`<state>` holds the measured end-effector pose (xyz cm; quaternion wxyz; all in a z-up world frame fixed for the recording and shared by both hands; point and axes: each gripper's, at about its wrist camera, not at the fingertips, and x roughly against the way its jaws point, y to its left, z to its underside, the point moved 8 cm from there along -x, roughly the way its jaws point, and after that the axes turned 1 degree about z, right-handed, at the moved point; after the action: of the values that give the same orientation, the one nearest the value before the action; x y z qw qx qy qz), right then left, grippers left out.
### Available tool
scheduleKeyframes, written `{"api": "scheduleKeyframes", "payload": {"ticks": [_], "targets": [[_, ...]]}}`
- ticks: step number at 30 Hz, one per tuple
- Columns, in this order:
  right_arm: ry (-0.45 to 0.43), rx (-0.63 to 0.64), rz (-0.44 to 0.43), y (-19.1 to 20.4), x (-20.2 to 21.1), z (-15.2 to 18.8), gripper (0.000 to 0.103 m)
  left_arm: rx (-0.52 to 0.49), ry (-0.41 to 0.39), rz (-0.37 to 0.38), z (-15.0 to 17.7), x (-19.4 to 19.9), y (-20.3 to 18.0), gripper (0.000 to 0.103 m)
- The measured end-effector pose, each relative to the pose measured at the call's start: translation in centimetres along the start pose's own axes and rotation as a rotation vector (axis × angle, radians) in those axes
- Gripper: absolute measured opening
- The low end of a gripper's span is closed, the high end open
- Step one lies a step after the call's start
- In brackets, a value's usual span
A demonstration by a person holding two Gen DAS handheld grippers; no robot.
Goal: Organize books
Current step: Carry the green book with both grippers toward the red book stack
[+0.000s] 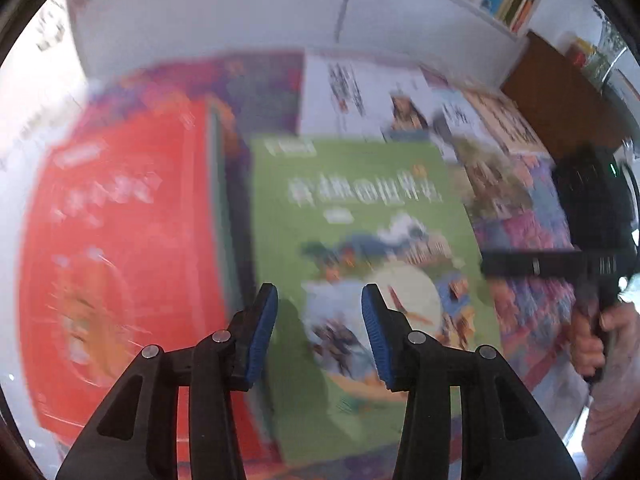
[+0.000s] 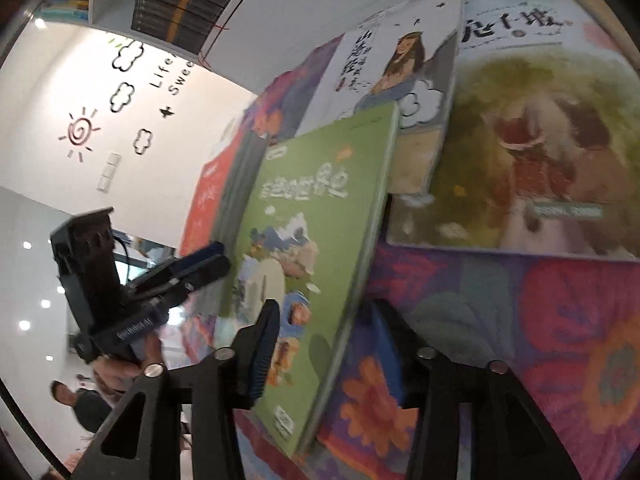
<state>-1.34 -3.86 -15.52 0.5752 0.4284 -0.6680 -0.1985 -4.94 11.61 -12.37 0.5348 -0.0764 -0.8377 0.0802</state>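
We're mid-pickup on the green book (image 2: 320,216), which lies on the floral cloth (image 2: 520,320) just beside the red book (image 1: 120,240), with the white book (image 2: 384,60) and the big portrait-cover book (image 2: 540,140) further back and partly overlapping each other. In the right wrist view the green book's near long edge sits between the jaws of the right gripper (image 2: 324,340): they stand partly apart and straddle that edge, but we can't tell whether the pads press on it; the far pad is mostly hidden behind the cover. The left gripper (image 1: 318,332) hovers over the green cover, jaws part open, nothing between them; the right view shows it out near the book's far side, not touching as far as we can see. The left view is blurred, so contact there is hard to judge. Our read: grasp not yet secured. Next move calls for the right pads to close squarely on the edge, left steadying or taking the opposite edge, then lift toward the shelf (image 2: 180,4). Risk: thin cover slips or drags the red book.
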Motion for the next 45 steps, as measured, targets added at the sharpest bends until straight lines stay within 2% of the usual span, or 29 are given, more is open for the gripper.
{"api": "scheduleKeyframes", "payload": {"ticks": [3, 7, 9, 11, 14, 19, 21, 22, 23, 27, 31, 37, 42, 45], "targets": [[-0.015, -0.024, -0.06, -0.2, -0.4, -1.0, 0.049, -0.05, -0.009, -0.021, 0.1, -0.2, -0.6, 0.042], [-0.024, 0.026, -0.001, 0.5, -1.0, -1.2, 0.047, 0.005, -0.006, 0.023, -0.2, 0.0, -0.2, 0.042], [-0.049, -0.002, 0.023, -0.2, -0.5, -0.8, 0.025, 0.028, -0.008, 0.031, -0.1, 0.1, 0.0, 0.042], [-0.061, -0.042, -0.019, -0.6, -0.1, -0.5, 0.018, 0.038, -0.004, 0.04, 0.0, 0.4, -0.1, 0.042], [-0.089, -0.055, -0.026, -0.8, 1.3, 0.4, 0.015, 0.027, -0.011, 0.002, 0.2, 0.5, -0.1, 0.042], [-0.126, -0.014, 0.045, -1.1, 4.4, 0.4, 0.015, -0.002, 0.012, -0.001, 0.2, -1.0, -1.4, 0.043], [-0.149, -0.007, 0.121, -2.4, 5.7, 0.2, 0.016, -0.032, 0.001, -0.026, -0.2, -1.7, -2.2, 0.043], [-0.149, 0.003, 0.149, -2.8, 5.9, 0.2, 0.017, -0.033, 0.015, 0.027, -0.3, -2.2, -3.1, 0.043], [-0.149, 0.003, 0.157, -3.1, 6.0, 0.2, 0.018, -0.016, 0.047, 0.117, -0.2, -2.9, -4.1, 0.046], [-0.148, -0.004, 0.162, -3.6, 5.6, 0.0, 0.019, -0.016, 0.048, 0.087, -0.8, -3.1, -4.7, 0.045], [-0.16, 0.068, 0.215, -2.2, 6.0, -0.5, 0.019, 0.026, 0.037, 0.161, -1.2, -1.9, -4.6, 0.045], [-0.158, 0.095, 0.218, -0.5, 6.6, -0.8, 0.019, 0.03, -0.02, 0.156, -1.8, 0.6, -4.4, 0.045], [-0.102, -0.021, 0.109, 0.5, 6.6, -1.6, 0.019, 0.039, -0.047, 0.143, -2.5, 2.7, -3.4, 0.045], [-0.069, -0.049, 0.079, 1.9, 6.4, -2.2, 0.019, 0.041, -0.052, 0.116, -3.0, 3.5, -2.7, 0.045]]}}
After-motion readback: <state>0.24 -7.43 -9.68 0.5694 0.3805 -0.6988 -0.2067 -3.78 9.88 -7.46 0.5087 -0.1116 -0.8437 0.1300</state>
